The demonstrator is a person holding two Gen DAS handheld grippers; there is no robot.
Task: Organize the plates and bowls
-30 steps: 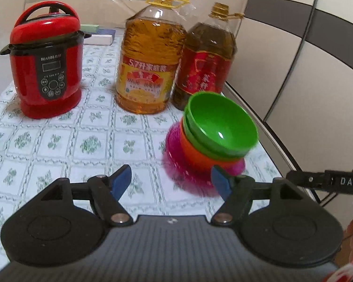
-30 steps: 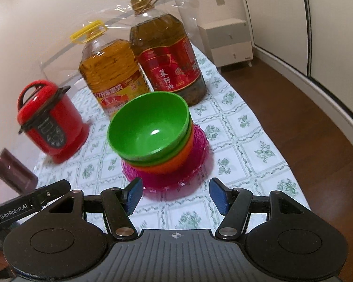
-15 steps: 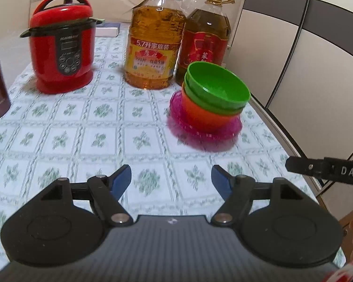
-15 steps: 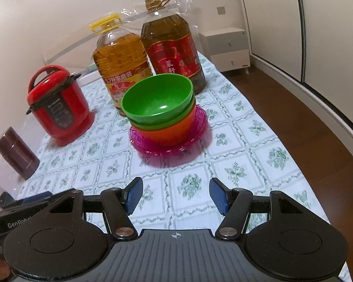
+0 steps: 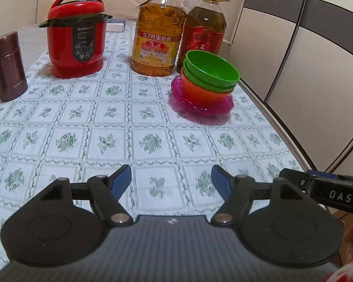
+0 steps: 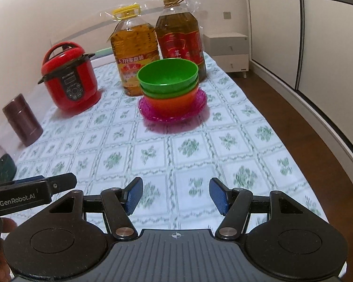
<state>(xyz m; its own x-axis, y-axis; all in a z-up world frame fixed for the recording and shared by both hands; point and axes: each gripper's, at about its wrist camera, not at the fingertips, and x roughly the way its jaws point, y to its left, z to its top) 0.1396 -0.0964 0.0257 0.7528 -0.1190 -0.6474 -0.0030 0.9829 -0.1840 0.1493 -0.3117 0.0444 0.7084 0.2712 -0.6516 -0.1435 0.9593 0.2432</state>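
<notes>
The sorting looks finished, or very nearly so. The dishes sit in one nested pile: a green bowl (image 6: 168, 75) on top, a second green one just under it, an orange bowl (image 6: 173, 98) below those, all resting on a translucent pink plate (image 6: 174, 115). No loose plate or bowl shows anywhere else on the tablecloth (image 6: 188, 159), so nothing seems left to gather (unless something lies outside both views).

The pile stands near the far right edge of the tabletop, just in front of the two oil bottles, the yellow-capped bottle (image 5: 157, 40) and the darker bottle (image 5: 204, 35). It leans slightly, the green bowls sitting a little askew on the orange one, though it appears steady. The plastic looks glossy and light.

The left gripper (image 5: 171, 182) hangs over the near part of the tabletop with its jaws spread wide and nothing between them. The right gripper (image 6: 176, 196) is likewise wide and empty, well apart from the pile. A red cooker (image 5: 76, 40) and a maroon flask (image 5: 7, 67) stand toward the far left.
</notes>
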